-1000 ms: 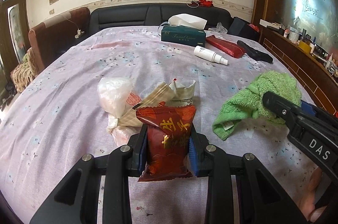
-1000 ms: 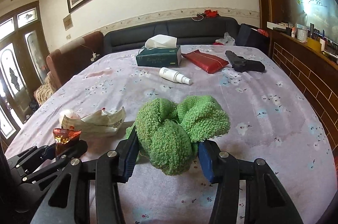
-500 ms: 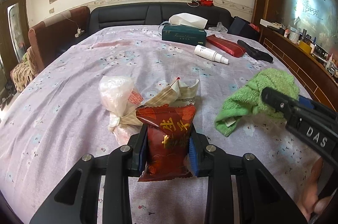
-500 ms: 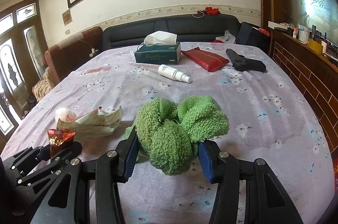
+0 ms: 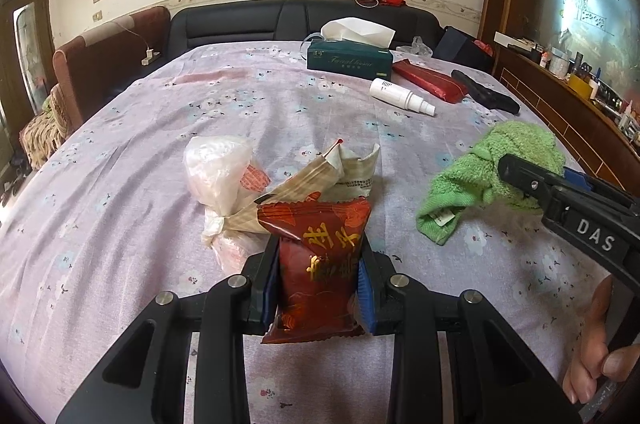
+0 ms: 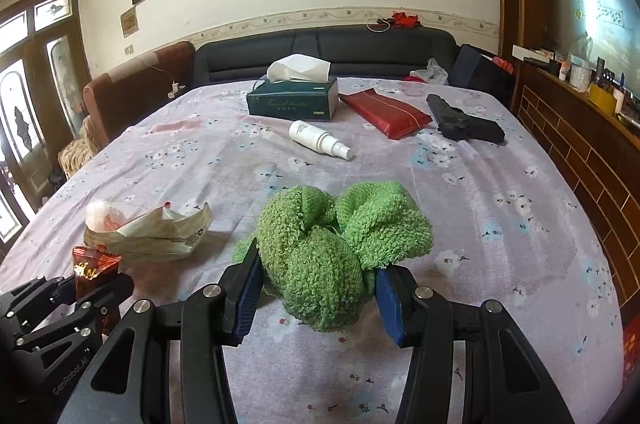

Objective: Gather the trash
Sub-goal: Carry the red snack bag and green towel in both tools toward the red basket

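The left gripper (image 5: 316, 288) has its blue-padded fingers (image 5: 269, 284) clamped on a glossy dark-red snack packet (image 5: 316, 264) printed with gold Chinese characters, held upright above the tabletop (image 5: 120, 224), which is covered in a lilac cloth with small flowers. Just behind the packet lie a crumpled beige paper bag (image 5: 344, 172) with fine print too small to read and a knotted translucent white plastic bag (image 5: 218, 176) bearing a red stamp. The right gripper (image 6: 320, 294), with "DAS" in white on its black body, has its fingers (image 6: 248, 288) pressed against both sides of a bunched green terry towel (image 6: 340, 236), looped and fluffy, with a small white tag at its edge; the towel lies to the right of the packet. Beyond the packet, at the far side of the tabletop, stand a dark-green tissue box (image 5: 349, 63) with a cursive gold label, a white sheet poking from it, a white spray bottle (image 5: 400, 96) on its side, a flat red pouch (image 5: 430, 85) and a black pistol-shaped object (image 5: 486, 97). A thumb and finger (image 5: 592, 352) show at the lower right of the left view.
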Demonstrator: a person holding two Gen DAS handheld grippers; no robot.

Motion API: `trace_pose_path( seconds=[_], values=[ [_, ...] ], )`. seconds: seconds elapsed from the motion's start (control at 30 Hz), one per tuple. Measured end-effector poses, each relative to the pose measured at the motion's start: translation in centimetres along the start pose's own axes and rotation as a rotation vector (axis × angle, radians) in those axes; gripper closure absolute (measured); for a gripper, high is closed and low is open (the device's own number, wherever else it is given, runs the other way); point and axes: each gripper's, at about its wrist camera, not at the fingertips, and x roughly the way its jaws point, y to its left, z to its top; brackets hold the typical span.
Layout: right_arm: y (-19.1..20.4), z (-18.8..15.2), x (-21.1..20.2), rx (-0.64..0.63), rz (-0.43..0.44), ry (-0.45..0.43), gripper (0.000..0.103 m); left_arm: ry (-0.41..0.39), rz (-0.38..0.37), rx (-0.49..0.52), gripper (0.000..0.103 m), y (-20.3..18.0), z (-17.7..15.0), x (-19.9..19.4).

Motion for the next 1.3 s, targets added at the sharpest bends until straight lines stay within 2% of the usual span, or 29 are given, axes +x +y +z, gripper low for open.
trace_pose_path(
  seconds=[0.17,0.43,0.63,0.83,1.0,1.3],
  values=[
    [-0.3,0.3,-1.3,0.04,0.008,-0.017,0.049,-0.008,-0.01,-0.008,0.073,0.2,0.2,-0.2],
    [-2.5,-0.7,-5.8,0.161,0.028,-0.015,0.048,-0.035,-0.021,-0.001,0.073,0.1,0.2,-1.1],
    [-2.7,-2.3,-10.4,0.16,-0.005,-0.058,0.048,-0.063,-0.04,0.038,0.073,-1.0,0.2,-2.3],
    [-2.7,-4.3,-14.5,0.134,-0.048,-0.082,0.048,-0.102,-0.041,0.096,0.072,-2.7,-0.6,-5.6],
    [-3.1,-5.4,-16.8,0.129,-0.063,-0.112,0.048,-0.12,-0.047,0.124,0.072,-4.1,-2.2,-7.9],
    [-3.7,-6.9,-18.3,0.15,-0.056,-0.117,0.048,-0.171,-0.048,0.174,0.072,-6.3,-3.9,-10.9]
  ],
)
